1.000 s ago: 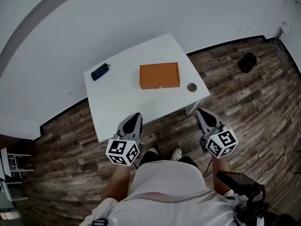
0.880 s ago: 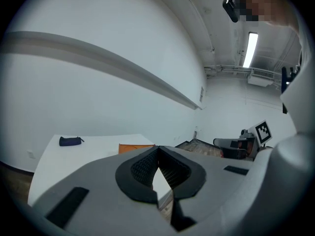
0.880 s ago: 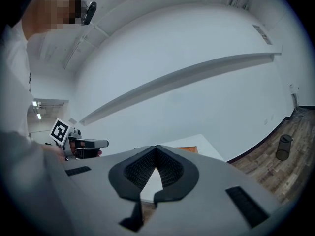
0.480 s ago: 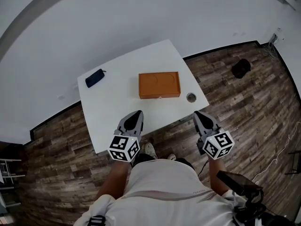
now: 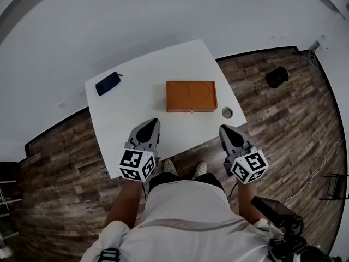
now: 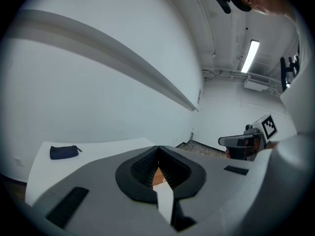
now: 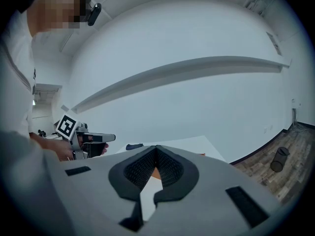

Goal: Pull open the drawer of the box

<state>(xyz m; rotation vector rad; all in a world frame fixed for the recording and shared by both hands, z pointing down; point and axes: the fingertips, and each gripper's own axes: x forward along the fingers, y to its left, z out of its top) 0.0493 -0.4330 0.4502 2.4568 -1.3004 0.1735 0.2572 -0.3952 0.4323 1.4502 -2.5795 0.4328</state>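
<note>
Left tool (image 5: 148,124) and right tool (image 5: 226,131) are both pinched closed and empty at the near edge of the counter (image 5: 120,119), short of the box (image 5: 191,94) lying mid-counter, its drawer (image 5: 182,109) shut and facing the person. The pull (image 5: 191,112) looks tiny — jaws may slip off it, and an unbraced box could slide whole instead of opening.

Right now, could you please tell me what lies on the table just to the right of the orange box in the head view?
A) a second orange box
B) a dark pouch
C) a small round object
C: the small round object sits by the right edge of the table, just right of the orange box, while the dark pouch lies far off near the left corner.
</note>
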